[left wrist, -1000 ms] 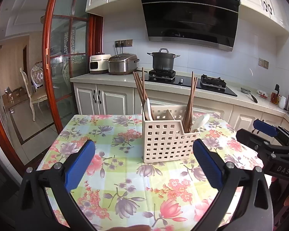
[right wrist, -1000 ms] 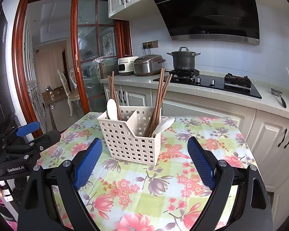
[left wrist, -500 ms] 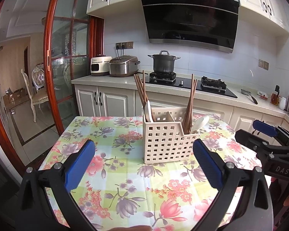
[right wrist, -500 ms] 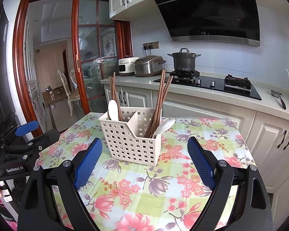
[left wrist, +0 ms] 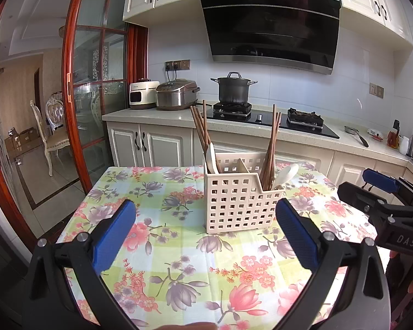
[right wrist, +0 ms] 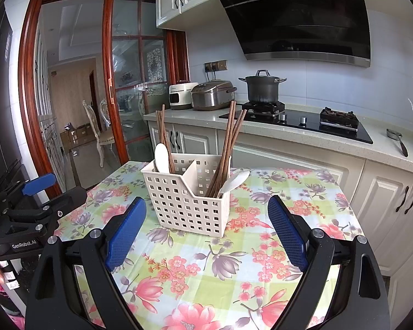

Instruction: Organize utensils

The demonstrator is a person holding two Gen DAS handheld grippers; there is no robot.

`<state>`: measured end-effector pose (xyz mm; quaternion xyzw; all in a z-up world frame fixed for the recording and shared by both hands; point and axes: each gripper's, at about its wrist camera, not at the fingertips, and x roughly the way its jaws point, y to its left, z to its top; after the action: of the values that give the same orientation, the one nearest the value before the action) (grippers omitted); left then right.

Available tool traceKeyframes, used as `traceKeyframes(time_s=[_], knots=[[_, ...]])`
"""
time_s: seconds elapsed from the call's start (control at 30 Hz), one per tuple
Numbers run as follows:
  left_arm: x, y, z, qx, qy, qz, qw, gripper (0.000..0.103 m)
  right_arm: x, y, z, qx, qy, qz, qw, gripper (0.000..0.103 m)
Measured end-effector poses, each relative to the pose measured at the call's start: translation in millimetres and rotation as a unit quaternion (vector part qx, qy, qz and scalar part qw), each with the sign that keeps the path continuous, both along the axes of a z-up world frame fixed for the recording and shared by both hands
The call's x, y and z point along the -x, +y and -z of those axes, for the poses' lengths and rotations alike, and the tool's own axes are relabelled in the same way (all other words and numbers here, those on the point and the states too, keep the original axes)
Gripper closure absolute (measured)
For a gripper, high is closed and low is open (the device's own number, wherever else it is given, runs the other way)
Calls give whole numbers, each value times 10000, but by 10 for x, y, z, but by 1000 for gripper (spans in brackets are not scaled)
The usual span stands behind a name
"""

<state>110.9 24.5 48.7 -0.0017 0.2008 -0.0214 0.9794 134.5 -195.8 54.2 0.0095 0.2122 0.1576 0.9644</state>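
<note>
A cream perforated utensil basket [left wrist: 239, 200] [right wrist: 187, 200] with two compartments stands on the floral table [left wrist: 162, 250] [right wrist: 195, 269]. Each compartment holds brown chopsticks [left wrist: 271, 148] [right wrist: 228, 143] and a white spoon [left wrist: 285, 174] [right wrist: 235, 181]. The left compartment's spoon [left wrist: 211, 156] [right wrist: 162, 158] stands upright beside more chopsticks [left wrist: 199, 126] [right wrist: 162, 134]. My left gripper [left wrist: 205, 236] is open and empty, in front of the basket. My right gripper [right wrist: 206, 233] is open and empty, also short of the basket. Each gripper shows at the edge of the other's view.
Behind the table runs a kitchen counter [left wrist: 162, 115] with a rice cooker [left wrist: 176, 95], a white appliance [left wrist: 141, 96] and a pot [left wrist: 234, 88] on the stove. A sliding glass door [left wrist: 96, 104] stands to the left. White cabinets [right wrist: 393, 203] are at the right.
Both grippers have pulled back and risen a little from the basket. Both stay open and empty. The basket and utensils have not moved.
</note>
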Motion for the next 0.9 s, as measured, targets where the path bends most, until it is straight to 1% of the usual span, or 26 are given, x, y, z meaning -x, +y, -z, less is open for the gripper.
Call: traceKeyframes(time_s=[0.9], knots=[[4,-6,50,12,24,19,10000,5,12,-14,0,-7,9,12,10000,19]])
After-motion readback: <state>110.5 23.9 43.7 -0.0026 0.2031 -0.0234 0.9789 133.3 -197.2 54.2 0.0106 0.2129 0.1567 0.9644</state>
